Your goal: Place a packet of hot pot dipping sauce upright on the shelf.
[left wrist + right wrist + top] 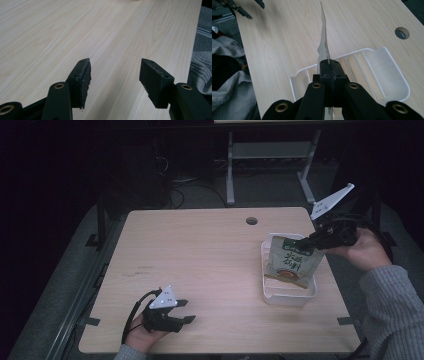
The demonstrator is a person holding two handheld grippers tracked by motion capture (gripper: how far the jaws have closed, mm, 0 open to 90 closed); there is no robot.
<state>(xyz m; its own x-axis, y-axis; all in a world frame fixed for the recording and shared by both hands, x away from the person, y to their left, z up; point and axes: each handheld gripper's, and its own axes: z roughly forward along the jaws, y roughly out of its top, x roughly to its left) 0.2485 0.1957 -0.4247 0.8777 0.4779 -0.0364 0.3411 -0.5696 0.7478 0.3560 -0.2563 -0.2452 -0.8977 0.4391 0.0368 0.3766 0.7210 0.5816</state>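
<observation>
The right gripper (314,238) pinched the top edge of a green-and-white printed snack pouch (291,262), dangling over the clear ribbed plastic tray (289,296). Such a thin grip could slip, I thought. The left gripper (186,310) waited half open, holding nothing.

The left gripper (186,311) lies low at the near edge, fingers (82,77) parted and empty; the right gripper (306,241), raised, is clamped tight.
</observation>
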